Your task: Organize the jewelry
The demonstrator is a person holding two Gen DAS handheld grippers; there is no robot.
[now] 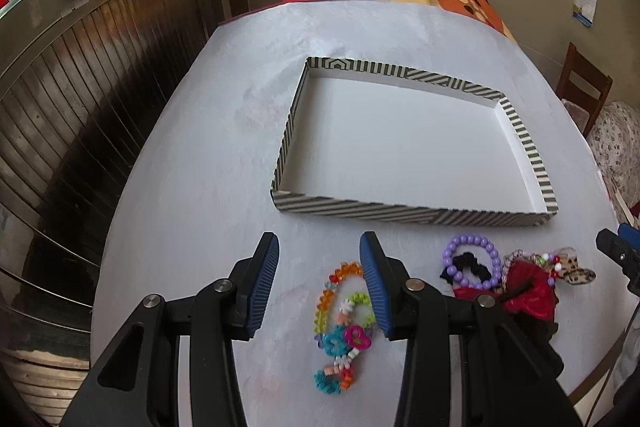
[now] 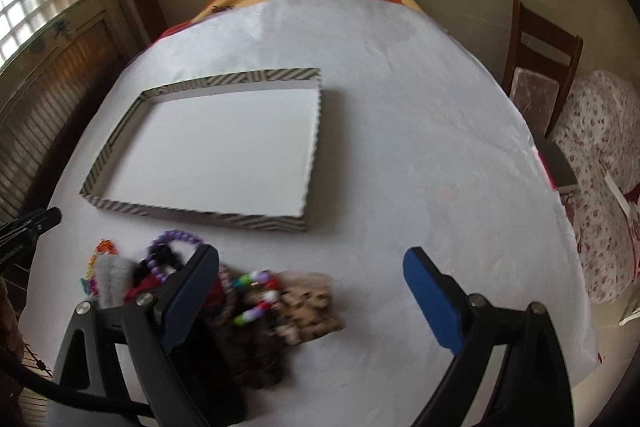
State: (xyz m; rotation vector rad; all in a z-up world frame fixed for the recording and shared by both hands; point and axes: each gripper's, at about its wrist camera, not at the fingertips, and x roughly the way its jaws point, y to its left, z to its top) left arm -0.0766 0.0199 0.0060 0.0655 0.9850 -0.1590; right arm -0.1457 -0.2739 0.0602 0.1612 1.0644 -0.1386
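The right gripper (image 2: pixel 312 291) hangs with jaws spread wide above the white desk (image 2: pixel 420 115). A blurred heap of jewelry (image 2: pixel 256 291) lies beside its left finger. The striped tray (image 2: pixel 192 219) sits farther off to the left, holding nothing.

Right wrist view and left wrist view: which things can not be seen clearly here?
- Jewelry pile, right wrist view: blurred; the right tool's left finger hides its left part.
- Red bow, left wrist view: the left tool's arm covers its lower part.
- Colorful bead bracelet, left wrist view: a finger hides its right edge.
- Right tool, left wrist view: cut off by the frame edge.
- Striped tray: near wall blurred.
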